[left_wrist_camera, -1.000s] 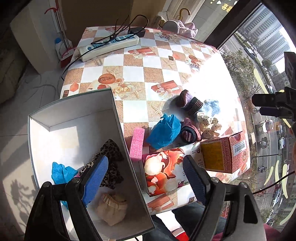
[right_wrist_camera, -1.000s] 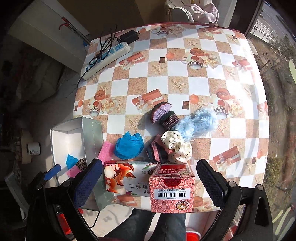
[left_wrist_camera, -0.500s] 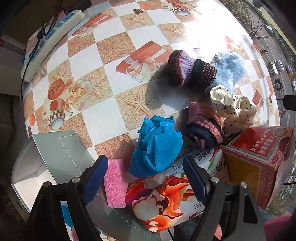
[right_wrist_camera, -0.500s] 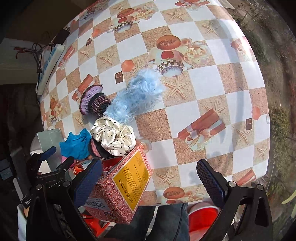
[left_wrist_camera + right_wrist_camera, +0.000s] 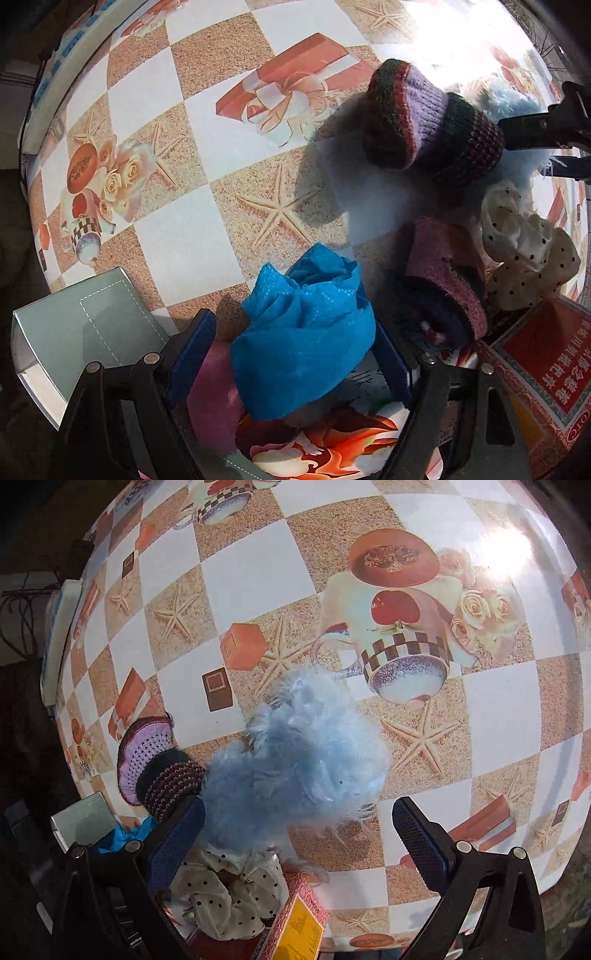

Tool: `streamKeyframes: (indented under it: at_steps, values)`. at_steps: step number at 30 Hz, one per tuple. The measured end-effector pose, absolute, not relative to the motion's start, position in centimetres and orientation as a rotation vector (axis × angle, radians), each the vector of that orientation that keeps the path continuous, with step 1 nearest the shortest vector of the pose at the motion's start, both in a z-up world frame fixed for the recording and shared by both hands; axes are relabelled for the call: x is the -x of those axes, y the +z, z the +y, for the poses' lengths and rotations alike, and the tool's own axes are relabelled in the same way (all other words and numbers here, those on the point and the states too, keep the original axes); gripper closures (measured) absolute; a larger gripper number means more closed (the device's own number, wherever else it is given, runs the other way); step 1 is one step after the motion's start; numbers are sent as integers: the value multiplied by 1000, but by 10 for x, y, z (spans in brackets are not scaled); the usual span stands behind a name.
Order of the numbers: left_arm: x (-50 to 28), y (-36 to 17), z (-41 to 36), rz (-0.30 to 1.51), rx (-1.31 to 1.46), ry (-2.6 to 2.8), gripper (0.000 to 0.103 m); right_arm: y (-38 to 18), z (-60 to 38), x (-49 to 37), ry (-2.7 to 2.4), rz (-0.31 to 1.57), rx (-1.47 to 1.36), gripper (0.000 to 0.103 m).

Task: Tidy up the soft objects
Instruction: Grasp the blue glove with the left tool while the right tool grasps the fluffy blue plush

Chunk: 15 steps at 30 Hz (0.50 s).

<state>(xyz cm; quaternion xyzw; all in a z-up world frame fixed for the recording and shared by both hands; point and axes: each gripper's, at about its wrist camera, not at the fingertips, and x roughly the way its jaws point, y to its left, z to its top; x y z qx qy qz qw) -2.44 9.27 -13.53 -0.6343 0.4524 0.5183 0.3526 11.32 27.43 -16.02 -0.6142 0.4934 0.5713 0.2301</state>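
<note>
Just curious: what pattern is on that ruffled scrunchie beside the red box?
Cream with small black polka dots; the scrunchie shows best in the right wrist view.

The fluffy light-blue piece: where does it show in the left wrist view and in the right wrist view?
Left wrist: the fluffy light-blue piece peeks out at the upper right edge, behind the striped knit sock.
Right wrist: it fills the centre, just ahead of the open right gripper.
Shared landmark: the striped knit sock, and the polka-dot scrunchie next to it.

Cloth [image 5: 303,339] between left tongs [image 5: 291,362] — sock [image 5: 432,122] behind it.
</note>
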Motion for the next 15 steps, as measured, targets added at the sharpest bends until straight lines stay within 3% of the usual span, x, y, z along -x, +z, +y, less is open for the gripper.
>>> streamKeyframes:
  at_steps: [8, 10, 15]
  values:
    - [22, -151, 97, 1216, 1678, 1332, 19, -174, 260, -94, 1542, 1165, 1857, 0]
    - [21, -152, 97, 1212, 1686, 1323, 27, -177, 258, -92, 1512, 1155, 1903, 0]
    - [10, -157, 104, 1162, 1709, 1297, 63, -171, 259, -105, 1562, 1226, 1868, 3]
